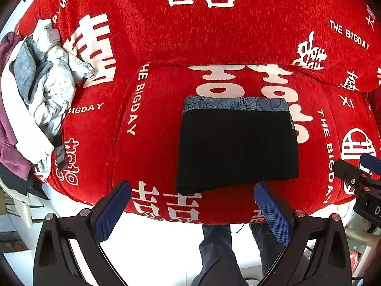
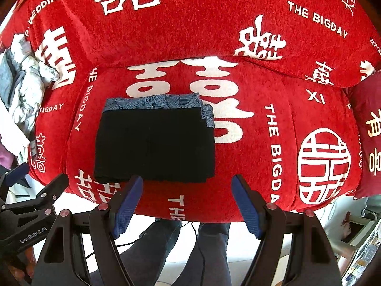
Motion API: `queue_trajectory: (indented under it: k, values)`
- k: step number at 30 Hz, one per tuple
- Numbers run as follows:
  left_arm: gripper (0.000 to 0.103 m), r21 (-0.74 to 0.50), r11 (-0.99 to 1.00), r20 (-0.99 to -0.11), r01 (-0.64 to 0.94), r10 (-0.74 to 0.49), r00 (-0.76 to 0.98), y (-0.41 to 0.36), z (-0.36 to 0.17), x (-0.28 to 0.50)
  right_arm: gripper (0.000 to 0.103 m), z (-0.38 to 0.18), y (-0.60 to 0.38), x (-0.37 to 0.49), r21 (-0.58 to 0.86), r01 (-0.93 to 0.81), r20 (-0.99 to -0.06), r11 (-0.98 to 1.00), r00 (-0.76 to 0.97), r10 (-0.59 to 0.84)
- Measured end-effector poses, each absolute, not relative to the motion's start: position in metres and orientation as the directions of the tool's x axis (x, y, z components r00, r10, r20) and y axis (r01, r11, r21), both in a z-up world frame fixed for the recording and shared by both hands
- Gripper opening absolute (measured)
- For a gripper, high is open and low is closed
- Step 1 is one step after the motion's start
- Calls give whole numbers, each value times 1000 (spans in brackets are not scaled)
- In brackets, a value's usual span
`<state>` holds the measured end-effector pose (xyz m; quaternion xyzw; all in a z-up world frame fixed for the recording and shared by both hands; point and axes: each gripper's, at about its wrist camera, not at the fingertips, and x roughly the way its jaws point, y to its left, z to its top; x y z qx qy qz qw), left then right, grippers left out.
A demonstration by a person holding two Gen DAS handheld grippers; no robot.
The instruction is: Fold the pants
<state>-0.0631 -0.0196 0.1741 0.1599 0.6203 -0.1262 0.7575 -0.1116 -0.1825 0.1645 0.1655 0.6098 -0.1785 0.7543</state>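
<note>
Black pants [image 1: 237,147] lie folded into a flat rectangle on the red sofa seat [image 1: 152,157], on top of a folded blue patterned garment [image 1: 235,103] whose far edge shows. The pants also show in the right wrist view [image 2: 154,145]. My left gripper [image 1: 192,190] is open and empty, just in front of the pants' near edge. My right gripper [image 2: 188,186] is open and empty, near the pants' front right corner. Each gripper shows in the other's view, the right gripper [image 1: 357,178] at the far right and the left gripper [image 2: 35,190] at the far left.
A heap of grey, white and purple clothes [image 1: 40,88] lies on the sofa's left side. The red backrest [image 1: 214,31] with white lettering rises behind the seat. A dark red cushion [image 2: 369,138] sits at the right. The person's legs [image 2: 181,250] stand in front of the sofa.
</note>
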Motion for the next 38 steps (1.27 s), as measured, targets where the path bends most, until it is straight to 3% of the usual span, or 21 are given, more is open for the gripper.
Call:
queue_trajectory:
  k: [38]
  values:
    - [103, 124, 889, -961, 441, -4, 278, -32, 185, -61, 80, 170, -185, -102, 2, 447, -976, 895, 195, -96]
